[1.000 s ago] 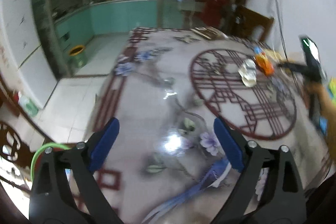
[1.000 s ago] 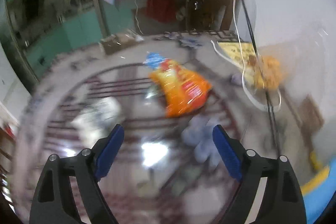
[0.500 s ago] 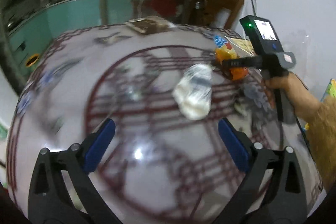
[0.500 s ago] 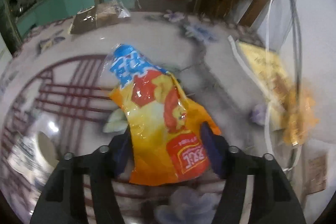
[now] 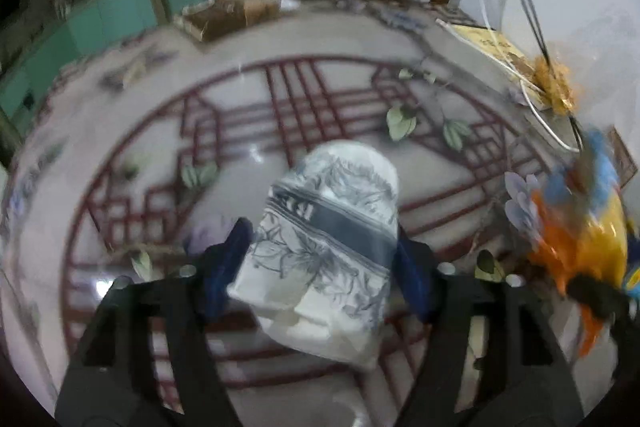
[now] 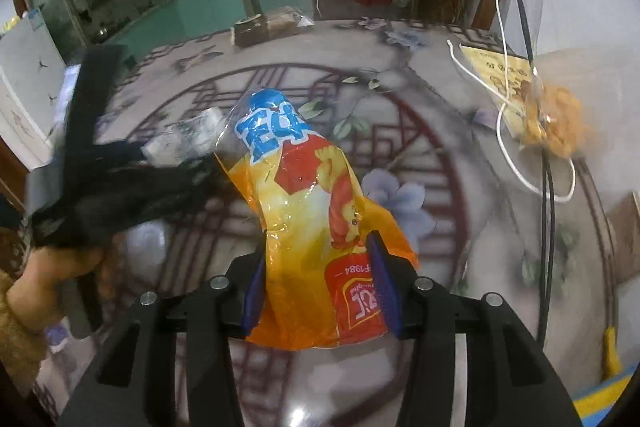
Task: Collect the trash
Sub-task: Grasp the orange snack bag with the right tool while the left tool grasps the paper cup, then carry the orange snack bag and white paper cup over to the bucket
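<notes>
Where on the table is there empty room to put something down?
Bare tabletop lies between the orange snack bag and the white cable. It is crowded left of the bag, with the white packet, and along the right edge.

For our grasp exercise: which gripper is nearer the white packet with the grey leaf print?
Left. The left gripper has just been closing, its jaws flanking the white packet. The right gripper clamps the orange snack bag off to the packet's right.

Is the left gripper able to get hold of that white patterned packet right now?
Probably yes: the white patterned packet already sits between the left gripper's closing pads, nothing blocking it.
</notes>
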